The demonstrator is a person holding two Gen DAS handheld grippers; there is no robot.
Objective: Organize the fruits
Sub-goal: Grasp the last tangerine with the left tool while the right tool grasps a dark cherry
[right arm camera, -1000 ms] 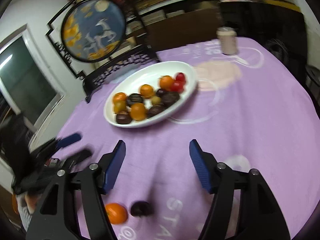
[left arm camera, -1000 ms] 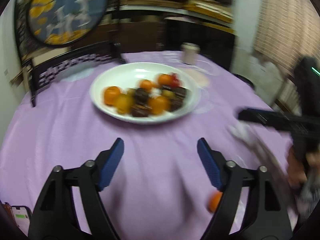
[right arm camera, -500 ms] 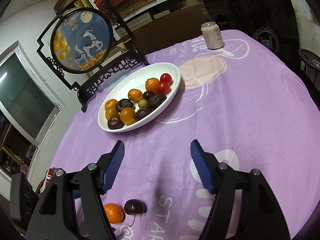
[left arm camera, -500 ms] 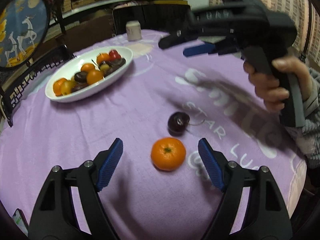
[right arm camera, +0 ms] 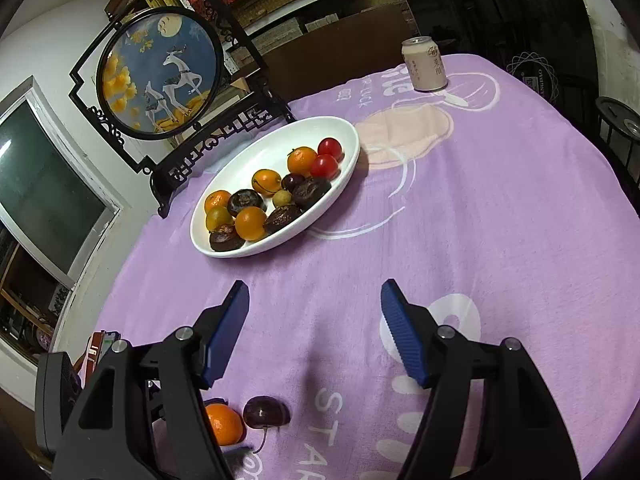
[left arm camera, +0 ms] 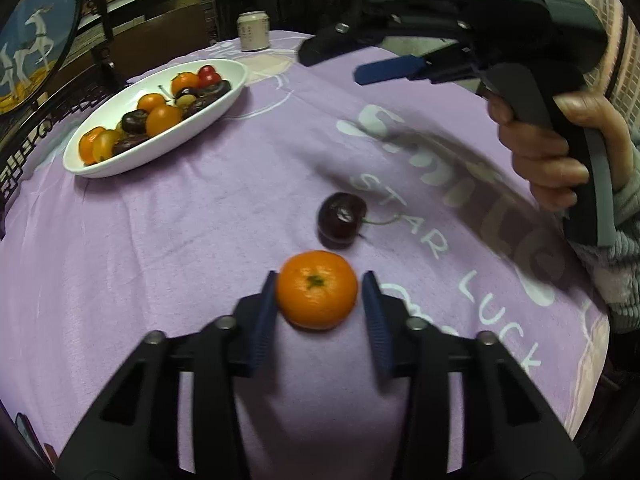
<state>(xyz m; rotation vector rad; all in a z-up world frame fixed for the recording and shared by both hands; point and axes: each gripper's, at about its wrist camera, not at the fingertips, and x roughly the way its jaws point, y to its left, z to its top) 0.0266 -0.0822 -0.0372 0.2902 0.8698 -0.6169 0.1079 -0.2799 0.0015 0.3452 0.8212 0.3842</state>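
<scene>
A mandarin (left arm camera: pixel 316 290) lies on the purple cloth between the blue pads of my left gripper (left arm camera: pixel 319 276), whose jaws are closing. The left pad meets the peel; the right pad stands a sliver away. Just beyond it lies a dark cherry (left arm camera: pixel 341 220) with its stem. From the right wrist view both show low on the left, the mandarin (right arm camera: pixel 224 424) and the cherry (right arm camera: pixel 266 411). My right gripper (right arm camera: pixel 315 286) hovers open over bare cloth, holding nothing. A white plate (right arm camera: pixel 280 250) with several small fruits sits farther back.
A drink can (right arm camera: pixel 426 64) stands at the far edge. A round deer screen on a black stand (right arm camera: pixel 160 76) rises behind the plate. A hand (left arm camera: pixel 548 160) holds the right gripper (left arm camera: pixel 331 66) high on the right. A phone (right arm camera: pixel 102 344) lies at the left edge.
My left gripper swung from facing the plate down to the mandarin, then its jaws narrowed around the fruit. The right gripper stays nearly where it was, still open.
</scene>
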